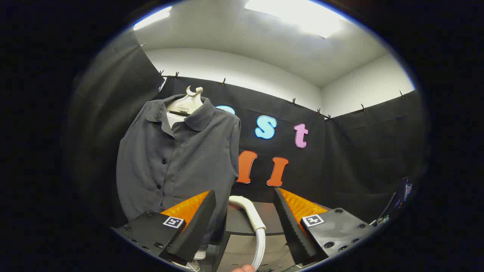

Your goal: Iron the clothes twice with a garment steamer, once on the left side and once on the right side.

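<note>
Plainly, the gripper (245,198) has its two fingers spread wide apart, and nothing is pressed between them. A white ribbed hose (255,223) curves up through the gap between the fingers, touching neither; its lower end runs down to a fingertip of the person's hand (244,268) at the bottom. The steamer head itself cannot be made out. A dark grey shirt (177,162), buttoned down the front, hangs on a pale hanger (189,101) ahead of the left finger (196,223), whose tip overlaps the shirt's lower hem; contact cannot be told. Beyond the fingers a grey surface (245,241) lies low before the black cloth wall (351,151).
</note>
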### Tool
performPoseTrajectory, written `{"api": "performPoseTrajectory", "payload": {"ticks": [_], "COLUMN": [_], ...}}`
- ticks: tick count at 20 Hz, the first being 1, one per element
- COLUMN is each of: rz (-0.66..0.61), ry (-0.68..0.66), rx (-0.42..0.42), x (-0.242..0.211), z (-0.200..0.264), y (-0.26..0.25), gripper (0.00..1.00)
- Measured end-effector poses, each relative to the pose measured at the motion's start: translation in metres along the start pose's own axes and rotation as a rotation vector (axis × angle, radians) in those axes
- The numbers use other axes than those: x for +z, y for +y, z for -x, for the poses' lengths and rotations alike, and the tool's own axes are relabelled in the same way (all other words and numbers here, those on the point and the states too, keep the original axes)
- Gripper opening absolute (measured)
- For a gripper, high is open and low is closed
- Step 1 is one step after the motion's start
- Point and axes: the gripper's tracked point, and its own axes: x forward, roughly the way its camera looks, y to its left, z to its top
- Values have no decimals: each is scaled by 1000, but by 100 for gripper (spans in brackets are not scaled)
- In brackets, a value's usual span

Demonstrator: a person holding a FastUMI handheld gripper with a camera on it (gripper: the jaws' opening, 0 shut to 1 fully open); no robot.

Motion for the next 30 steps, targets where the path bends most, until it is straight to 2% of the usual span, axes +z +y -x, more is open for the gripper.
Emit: {"api": "performPoseTrajectory", "payload": {"ticks": [30], "rz": [-11], "ry": [20], "rx": [-1], "x": [0], "z": [-2], "y": [0], "gripper": [98]}}
